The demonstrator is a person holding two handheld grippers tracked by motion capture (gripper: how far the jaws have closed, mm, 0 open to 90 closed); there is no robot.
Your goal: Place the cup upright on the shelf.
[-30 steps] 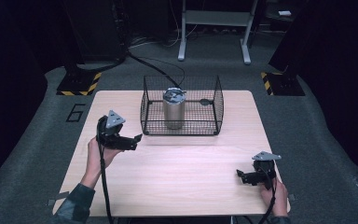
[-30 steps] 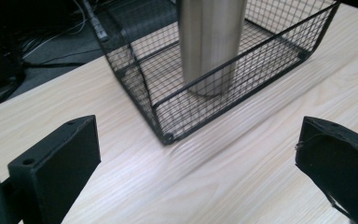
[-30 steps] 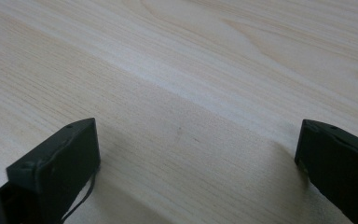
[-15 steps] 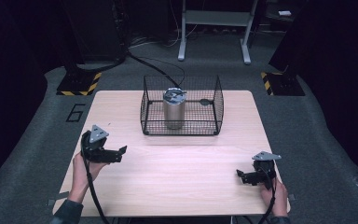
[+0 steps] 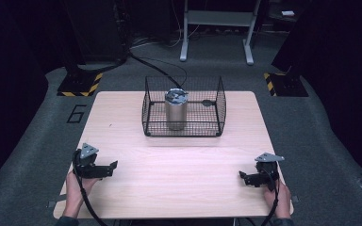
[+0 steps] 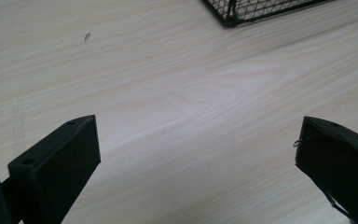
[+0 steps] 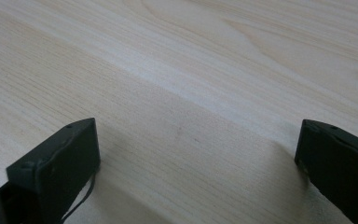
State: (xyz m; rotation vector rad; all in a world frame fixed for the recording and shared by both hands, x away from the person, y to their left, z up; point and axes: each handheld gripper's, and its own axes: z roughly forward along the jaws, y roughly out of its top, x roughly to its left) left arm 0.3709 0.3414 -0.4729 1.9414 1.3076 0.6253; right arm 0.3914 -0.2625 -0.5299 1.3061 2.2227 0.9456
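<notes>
A black wire basket (image 5: 184,129) stands at the far middle of the wooden table (image 5: 179,165). Inside it a silver metal cup (image 5: 175,110) with a dark lid stands upright. My left gripper (image 5: 112,165) rests low over the table's near left, open, with nothing between its jaws; its own view (image 6: 198,140) shows bare wood and a corner of the basket (image 6: 261,11) far ahead. At the near right my right gripper (image 5: 243,176) is open too, and bare table shows between its jaws (image 7: 198,140).
Grey carpet surrounds the table. A metal stand (image 5: 217,28) is on the floor beyond it, and yellow-black striped bases (image 5: 78,84) sit at the back left and right. A black cable (image 5: 165,68) runs across the floor toward the basket.
My left gripper has drawn back from near the basket toward the table's near left edge and sunk lower. The right gripper has stayed put.
</notes>
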